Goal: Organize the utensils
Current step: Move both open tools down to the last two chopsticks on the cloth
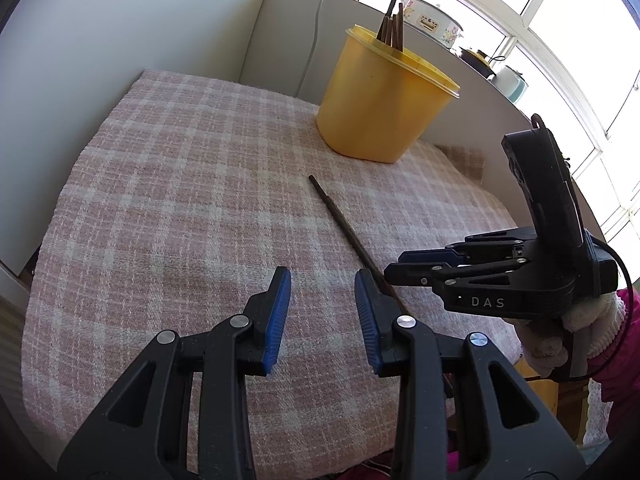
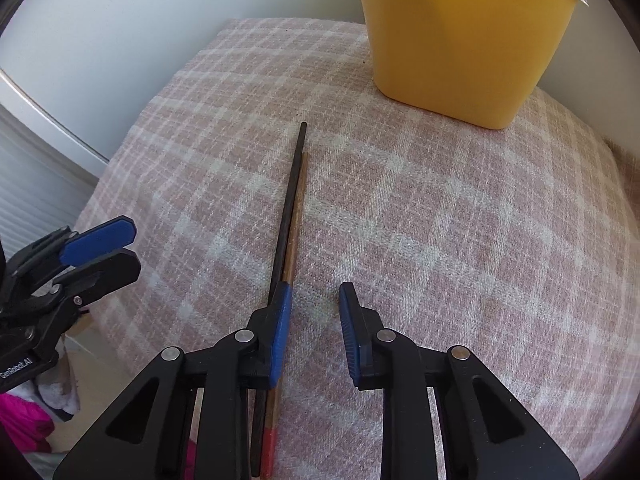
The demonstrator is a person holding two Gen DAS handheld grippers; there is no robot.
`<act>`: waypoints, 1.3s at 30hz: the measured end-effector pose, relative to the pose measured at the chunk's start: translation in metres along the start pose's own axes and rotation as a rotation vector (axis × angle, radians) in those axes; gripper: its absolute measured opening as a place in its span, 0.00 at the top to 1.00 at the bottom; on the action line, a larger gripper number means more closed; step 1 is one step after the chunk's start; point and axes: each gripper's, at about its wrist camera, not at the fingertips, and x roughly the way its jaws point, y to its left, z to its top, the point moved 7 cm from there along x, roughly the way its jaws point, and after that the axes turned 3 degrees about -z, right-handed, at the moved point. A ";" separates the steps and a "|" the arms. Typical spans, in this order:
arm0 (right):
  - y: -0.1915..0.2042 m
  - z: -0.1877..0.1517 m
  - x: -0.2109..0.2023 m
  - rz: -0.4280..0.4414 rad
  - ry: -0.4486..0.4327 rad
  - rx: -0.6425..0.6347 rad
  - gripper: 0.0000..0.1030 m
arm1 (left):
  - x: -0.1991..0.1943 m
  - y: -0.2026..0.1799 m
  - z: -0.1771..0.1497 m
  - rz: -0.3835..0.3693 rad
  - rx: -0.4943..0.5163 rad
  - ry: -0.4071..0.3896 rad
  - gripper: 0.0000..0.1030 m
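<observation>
Two chopsticks lie side by side on the pink plaid cloth [image 2: 440, 220], a dark one [image 2: 292, 184] and a brown one with a red end [image 2: 298, 216]; in the left wrist view they show as a single dark stick [image 1: 340, 216]. My right gripper [image 2: 316, 292] points down at them. Its jaws stand narrowly apart with bare cloth between the pads, and the chopsticks run under its left finger. My left gripper [image 1: 322, 280] hovers open and empty just left of the right gripper [image 1: 394, 266]. A yellow tub [image 1: 380, 96] at the back holds several chopsticks [image 1: 394, 24].
The yellow tub [image 2: 460, 40] stands near the cloth's far right corner. White walls close in the left and back. Pots [image 1: 432, 24] sit on a window ledge behind. A hand in a white cuff [image 1: 560, 328] holds the right gripper. The left gripper [image 2: 134, 246] is at the cloth's left edge.
</observation>
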 end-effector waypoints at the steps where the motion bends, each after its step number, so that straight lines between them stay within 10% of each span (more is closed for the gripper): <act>1: 0.001 0.000 0.000 -0.012 0.001 -0.009 0.82 | 0.000 0.001 0.001 -0.001 -0.002 -0.001 0.68; 13: -0.008 0.007 -0.003 0.116 0.016 0.082 0.89 | -0.003 0.004 -0.001 0.005 -0.016 -0.004 0.68; 39: -0.002 0.016 0.011 0.011 0.063 0.041 0.94 | 0.003 -0.002 -0.003 0.001 -0.018 0.033 0.68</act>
